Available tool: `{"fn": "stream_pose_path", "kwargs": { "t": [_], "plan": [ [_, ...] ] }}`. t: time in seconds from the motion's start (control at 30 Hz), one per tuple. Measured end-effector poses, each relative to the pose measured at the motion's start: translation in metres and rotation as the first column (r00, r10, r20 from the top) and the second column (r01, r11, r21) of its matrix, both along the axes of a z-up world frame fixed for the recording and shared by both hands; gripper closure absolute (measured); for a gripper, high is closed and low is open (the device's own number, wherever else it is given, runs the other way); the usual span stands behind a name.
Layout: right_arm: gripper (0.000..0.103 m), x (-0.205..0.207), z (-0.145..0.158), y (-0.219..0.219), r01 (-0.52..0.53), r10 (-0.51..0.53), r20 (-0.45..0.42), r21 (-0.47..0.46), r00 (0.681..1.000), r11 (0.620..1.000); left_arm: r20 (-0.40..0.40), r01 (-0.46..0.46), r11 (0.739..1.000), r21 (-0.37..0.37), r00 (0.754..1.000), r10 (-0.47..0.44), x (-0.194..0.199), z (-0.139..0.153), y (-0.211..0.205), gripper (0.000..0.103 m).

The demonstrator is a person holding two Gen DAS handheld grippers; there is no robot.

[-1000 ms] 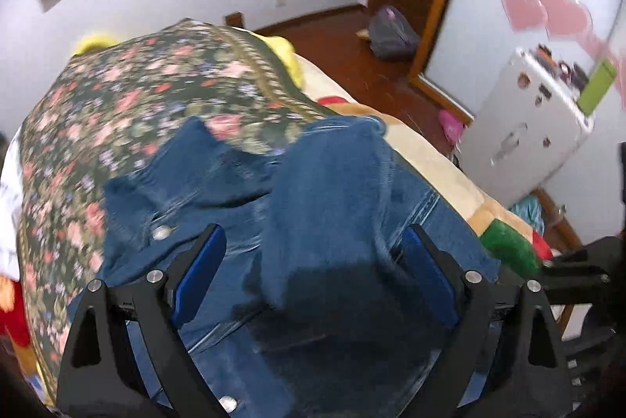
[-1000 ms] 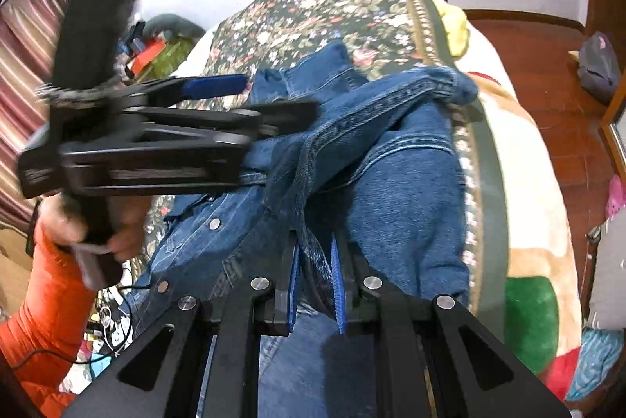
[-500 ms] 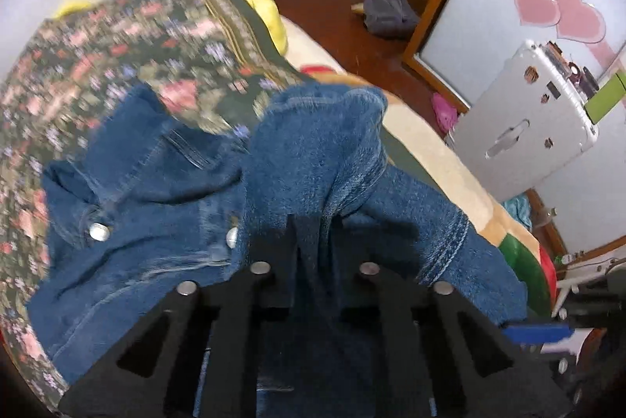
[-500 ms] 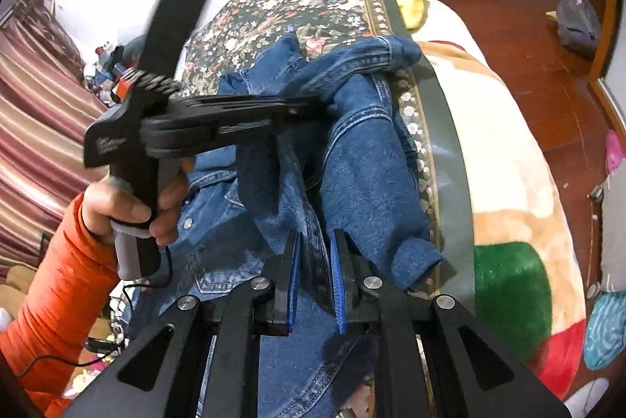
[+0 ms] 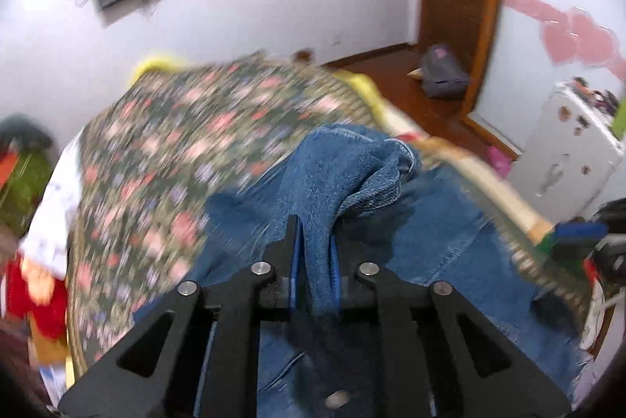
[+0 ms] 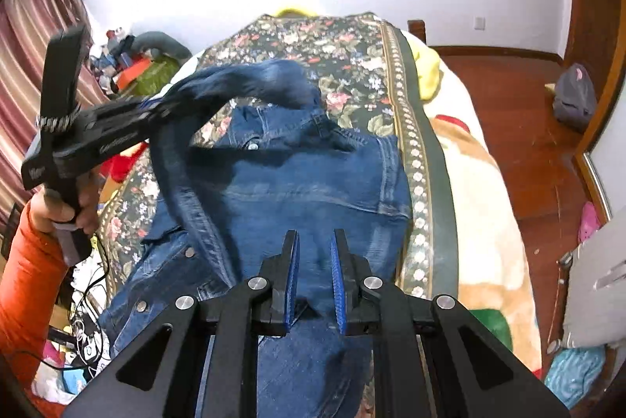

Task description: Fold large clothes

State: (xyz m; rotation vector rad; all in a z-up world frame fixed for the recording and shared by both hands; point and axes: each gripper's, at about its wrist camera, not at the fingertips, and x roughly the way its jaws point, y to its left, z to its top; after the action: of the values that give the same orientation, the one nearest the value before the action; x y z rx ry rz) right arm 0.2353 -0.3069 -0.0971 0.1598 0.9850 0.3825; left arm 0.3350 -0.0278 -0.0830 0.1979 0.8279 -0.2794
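Gripping 1 sleeve [image 5: 344, 175] of the blue jacket [image 6: 313, 191] spread on the bed [image 6: 489, 222] tight in the left tool [image 5: 313, 261], pinching the near edge in the right tool [image 6: 315, 277], yet could drop or bunch the sleeve by swinging across too fast.

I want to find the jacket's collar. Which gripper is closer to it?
Left. The left gripper holds the lifted sleeve just beside the collar; the right gripper clamps the denim jacket at the opposite end.
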Motion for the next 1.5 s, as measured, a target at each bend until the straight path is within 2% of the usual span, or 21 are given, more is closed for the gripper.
{"fn": "stream_pose_path", "kwargs": {
  "t": [0.07,0.13,0.17,0.23,0.3,0.33,0.4,0.47,0.57,0.7,0.9,1.03,1.13,1.2,1.23,1.27,1.3,1.37,1.4,1.43,1.5],
  "plan": [
    [0.092,0.011,-0.012,0.002,0.007,-0.006,-0.038,0.002,0.999,1.000,-0.069,-0.047,0.999,0.009,0.997,0.047,-0.001,-0.028,0.029,0.074],
    [0.092,0.021,-0.028,0.006,0.025,-0.025,-0.091,-0.008,0.996,1.000,-0.134,-0.122,0.991,0.053,0.983,0.128,-0.003,-0.061,0.058,0.063],
    [0.092,0.028,-0.036,0.008,0.031,-0.033,-0.113,-0.013,0.993,0.999,-0.176,-0.162,0.985,0.059,0.970,0.170,-0.004,-0.076,0.074,0.062],
    [0.092,0.039,-0.051,0.015,0.040,-0.046,-0.151,-0.044,0.987,0.998,-0.275,-0.226,0.974,0.021,0.935,0.223,-0.009,-0.100,0.103,0.062],
    [0.092,0.050,-0.064,0.020,0.039,-0.055,-0.165,-0.097,0.985,0.995,-0.348,-0.279,0.960,-0.031,0.903,0.251,-0.016,-0.114,0.125,0.062],
    [0.092,0.056,-0.072,0.023,0.035,-0.057,-0.176,-0.126,0.983,0.991,-0.364,-0.294,0.954,-0.048,0.895,0.258,-0.019,-0.116,0.133,0.062],
    [0.092,0.067,-0.089,0.032,0.003,-0.038,-0.206,-0.169,0.978,0.986,-0.351,-0.293,0.954,-0.062,0.901,0.254,-0.022,-0.110,0.137,0.059],
    [0.092,0.074,-0.106,0.040,-0.043,-0.010,-0.236,-0.218,0.972,0.975,-0.316,-0.276,0.959,-0.064,0.917,0.243,-0.027,-0.100,0.134,0.047],
    [0.092,0.070,-0.111,0.050,-0.105,0.051,-0.189,-0.287,0.981,0.952,-0.255,-0.224,0.971,-0.084,0.947,0.197,-0.025,-0.081,0.121,0.037],
    [0.092,0.062,-0.110,0.056,-0.125,0.078,-0.140,-0.373,0.987,0.919,-0.232,-0.158,0.980,-0.118,0.964,0.127,-0.012,-0.065,0.090,0.035],
    [0.092,0.051,-0.109,0.054,-0.117,0.083,-0.101,-0.396,0.991,0.911,-0.279,-0.093,0.985,-0.145,0.959,0.050,0.030,-0.064,0.032,0.034],
    [0.092,0.046,-0.110,0.045,-0.113,0.088,-0.084,-0.364,0.993,0.924,-0.318,-0.035,0.998,-0.061,0.948,0.013,0.058,-0.086,-0.010,0.034],
    [0.091,0.043,-0.111,0.042,-0.103,0.080,-0.076,-0.378,0.994,0.920,-0.300,-0.038,0.996,0.082,0.952,0.061,0.074,-0.109,-0.030,0.034],
    [0.069,0.039,-0.110,0.033,-0.060,0.040,-0.054,-0.442,0.998,0.895,-0.271,-0.049,0.986,0.161,0.958,0.092,0.081,-0.121,-0.036,0.035],
    [0.043,0.038,-0.109,0.028,-0.015,0.008,-0.017,-0.476,1.000,0.880,-0.259,-0.057,0.983,0.177,0.961,0.102,0.083,-0.124,-0.035,0.042],
    [0.028,0.037,-0.107,0.023,0.011,-0.011,0.002,-0.480,1.000,0.877,-0.247,-0.068,0.980,0.186,0.962,0.113,0.085,-0.125,-0.034,0.050],
    [0.027,0.038,-0.106,0.015,0.022,-0.025,0.000,-0.460,1.000,0.887,-0.240,-0.080,0.980,0.184,0.963,0.123,0.086,-0.125,-0.031,0.054],
    [0.027,0.042,-0.104,-0.002,0.031,-0.052,-0.044,-0.373,0.998,0.927,-0.227,-0.097,0.982,0.160,0.965,0.132,0.085,-0.122,-0.027,0.073],
    [0.027,0.044,-0.104,-0.009,0.035,-0.060,-0.062,-0.341,0.996,0.939,-0.217,-0.106,0.982,0.153,0.966,0.138,0.085,-0.117,-0.024,0.079],
    [0.027,0.045,-0.103,-0.013,0.044,-0.070,-0.073,-0.315,0.995,0.948,-0.200,-0.119,0.984,0.135,0.969,0.145,0.083,-0.109,-0.022,0.090],
    [0.027,0.048,-0.098,-0.019,0.060,-0.082,-0.068,-0.282,0.994,0.958,-0.177,-0.129,0.990,0.060,0.975,0.138,0.082,-0.090,-0.015,0.092]
  ]
}}
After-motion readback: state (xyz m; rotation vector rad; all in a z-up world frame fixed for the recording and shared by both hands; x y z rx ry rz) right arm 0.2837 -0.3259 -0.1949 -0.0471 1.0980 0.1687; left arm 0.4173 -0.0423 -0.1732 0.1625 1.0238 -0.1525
